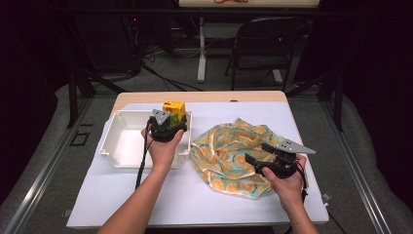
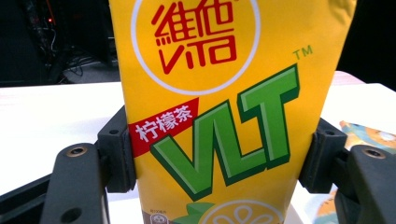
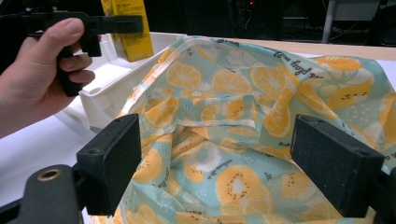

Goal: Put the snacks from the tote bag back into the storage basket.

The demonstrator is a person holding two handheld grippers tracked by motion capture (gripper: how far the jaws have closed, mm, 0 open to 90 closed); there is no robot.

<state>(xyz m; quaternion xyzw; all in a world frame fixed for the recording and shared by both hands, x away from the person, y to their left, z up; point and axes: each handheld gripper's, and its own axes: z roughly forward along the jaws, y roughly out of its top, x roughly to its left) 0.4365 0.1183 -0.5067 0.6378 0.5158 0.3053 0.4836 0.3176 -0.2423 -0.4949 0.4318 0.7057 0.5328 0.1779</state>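
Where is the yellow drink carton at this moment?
In the high view, the drink carton is left of centre, held upright in the left gripper over the white tray's right side.

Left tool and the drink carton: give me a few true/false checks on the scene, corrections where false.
1. The left tool is clamped on a yellow drink carton. True.
2. The carton lies flat on the patterned cloth. False: it is upright in the left tool, over the white tray.
3. The right tool is shut on the cloth. False: its jaws stand open, with the cloth between and beyond them.
4. The cloth has an orange-slice print and lies crumpled beside the tray, on the right in the high view. True.
5. The tray is filled with cartons. False: no other carton shows in it.
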